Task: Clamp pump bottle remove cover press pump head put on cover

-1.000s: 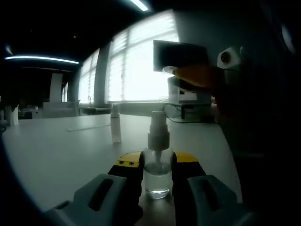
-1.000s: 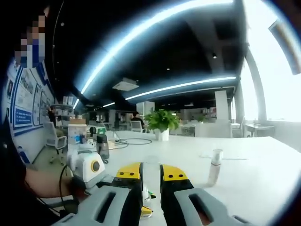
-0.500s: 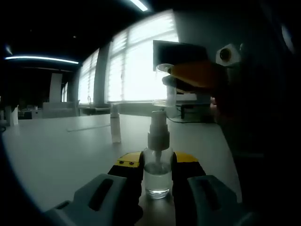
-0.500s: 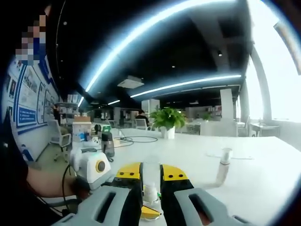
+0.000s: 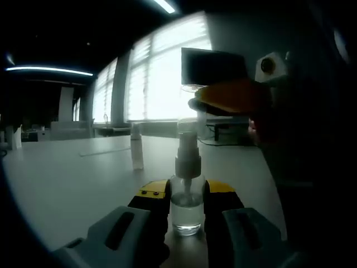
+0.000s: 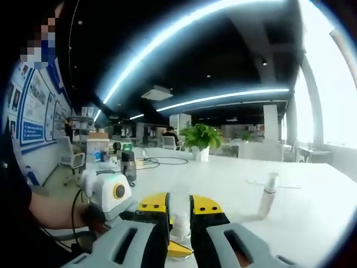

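While the left gripper (image 5: 187, 223) pinches the body of the clear pump bottle (image 5: 187, 206) and keeps it standing on the white table (image 5: 72, 178), the right gripper (image 5: 228, 96) hangs just above the pump head (image 5: 188, 146) with the clear cover (image 6: 178, 207) squeezed between its jaws. The step in hand looks like putting the cover on. In the left gripper view the cover sits almost over the pump head, apart from it and perhaps a touch toward the window side. To do this well, line the cover's open mouth squarely over the pump head first, keep it upright, then lower it straight down along the bottle's axis so the rim slides past the head without catching the nozzle or pushing the pump. The left gripper should hold firm so the bottle cannot tip. A second small spray bottle (image 5: 136, 148) stands behind the pump bottle, well apart.
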The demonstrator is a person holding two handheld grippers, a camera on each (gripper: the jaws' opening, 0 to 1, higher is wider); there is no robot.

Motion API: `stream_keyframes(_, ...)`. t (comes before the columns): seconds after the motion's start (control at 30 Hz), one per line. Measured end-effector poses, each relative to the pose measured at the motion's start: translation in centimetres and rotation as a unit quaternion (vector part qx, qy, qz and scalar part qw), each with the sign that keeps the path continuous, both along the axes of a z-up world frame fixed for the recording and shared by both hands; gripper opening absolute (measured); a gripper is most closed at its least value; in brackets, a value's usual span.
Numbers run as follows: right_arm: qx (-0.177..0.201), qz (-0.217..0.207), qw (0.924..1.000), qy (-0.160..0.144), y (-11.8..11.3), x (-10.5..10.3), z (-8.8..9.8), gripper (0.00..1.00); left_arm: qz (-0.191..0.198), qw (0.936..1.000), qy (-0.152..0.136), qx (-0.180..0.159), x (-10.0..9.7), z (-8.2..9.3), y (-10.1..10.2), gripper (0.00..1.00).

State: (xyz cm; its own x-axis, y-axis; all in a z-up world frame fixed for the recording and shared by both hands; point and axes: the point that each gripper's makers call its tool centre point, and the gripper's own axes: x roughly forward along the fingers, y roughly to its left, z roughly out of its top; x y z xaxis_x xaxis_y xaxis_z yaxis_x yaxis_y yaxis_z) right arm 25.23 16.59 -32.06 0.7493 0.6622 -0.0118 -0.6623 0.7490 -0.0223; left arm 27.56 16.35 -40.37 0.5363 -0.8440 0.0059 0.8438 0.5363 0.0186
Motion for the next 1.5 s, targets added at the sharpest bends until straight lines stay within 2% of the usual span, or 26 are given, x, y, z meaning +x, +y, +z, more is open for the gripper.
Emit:
stream_keyframes(0.8,-0.03,-0.002,0.9995,0.004,0.2,0.3,-1.8,0.09,0.0,1.0,-0.001,0.001,-0.2,0.1,-0.1,0.15)
stream_keyframes(1.5,-0.021,0.0,0.9997,0.011,0.2,0.3,-2.6,0.09,0.0,1.0,-0.001,0.001,0.0,0.1,0.0,0.15)
